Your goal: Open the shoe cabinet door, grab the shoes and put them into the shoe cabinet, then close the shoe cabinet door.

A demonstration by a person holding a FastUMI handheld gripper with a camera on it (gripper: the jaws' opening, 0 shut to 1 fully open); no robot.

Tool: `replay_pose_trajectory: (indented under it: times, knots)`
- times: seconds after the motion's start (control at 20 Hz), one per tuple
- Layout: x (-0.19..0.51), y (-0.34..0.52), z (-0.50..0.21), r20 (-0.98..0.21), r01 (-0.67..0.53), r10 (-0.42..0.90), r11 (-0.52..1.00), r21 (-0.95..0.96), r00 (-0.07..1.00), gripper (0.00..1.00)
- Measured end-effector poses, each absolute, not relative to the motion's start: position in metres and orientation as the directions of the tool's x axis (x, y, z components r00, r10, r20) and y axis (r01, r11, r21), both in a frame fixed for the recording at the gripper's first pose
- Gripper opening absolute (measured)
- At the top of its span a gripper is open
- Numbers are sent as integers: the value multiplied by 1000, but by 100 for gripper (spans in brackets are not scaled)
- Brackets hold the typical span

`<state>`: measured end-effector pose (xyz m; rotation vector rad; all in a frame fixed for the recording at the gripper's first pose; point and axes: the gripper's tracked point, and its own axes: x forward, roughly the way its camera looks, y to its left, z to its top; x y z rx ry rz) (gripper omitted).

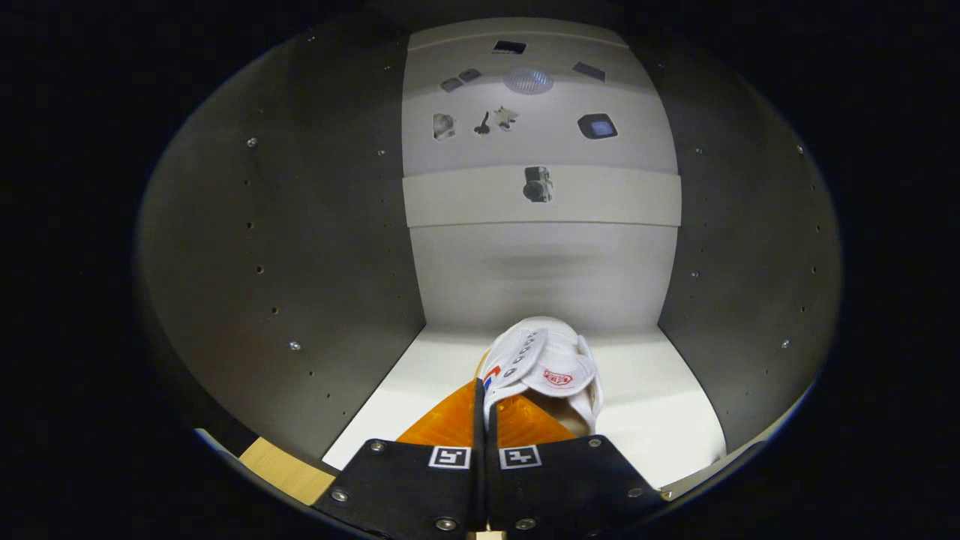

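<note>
Inside the shoe cabinet (285,247), the gripper (486,409) has its fingers closed almost together, pinching the side of a white shoe (544,367) that sits on the cabinet's white floor.

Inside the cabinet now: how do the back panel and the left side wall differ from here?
The back panel is pale, brightly lit and faces the gripper; the left side wall is dark grey, in shadow, and runs lengthwise toward the opening. The back panel carries a crosswise band and several cut-outs; the left side wall has only rows of small holes and screws. Both stand upright and meet the white shelf where the shoe is held.
</note>
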<state>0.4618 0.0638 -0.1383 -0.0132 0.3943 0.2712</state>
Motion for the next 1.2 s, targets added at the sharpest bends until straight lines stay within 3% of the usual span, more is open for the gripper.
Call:
replay_pose_trajectory:
  times: [0.1, 0.2, 0.3, 0.35, 0.45, 0.65, 1.2]
  knots:
    - [464, 67, -145, -395, -254, 266, 964, 83, 879, 0]
    - [464, 67, -149, -396, -257, 263, 964, 69, 880, 7]
    - [461, 64, -146, -379, -265, 267, 963, 60, 886, 19]
    - [457, 62, -146, -378, -263, 264, 963, 54, 887, 33]
    - [448, 61, -144, -377, -247, 248, 968, 50, 892, 49]
    - [435, 55, -129, -336, -229, 234, 972, 54, 912, 54]
    - [347, 31, -85, -267, -186, 190, 982, 42, 945, 56]
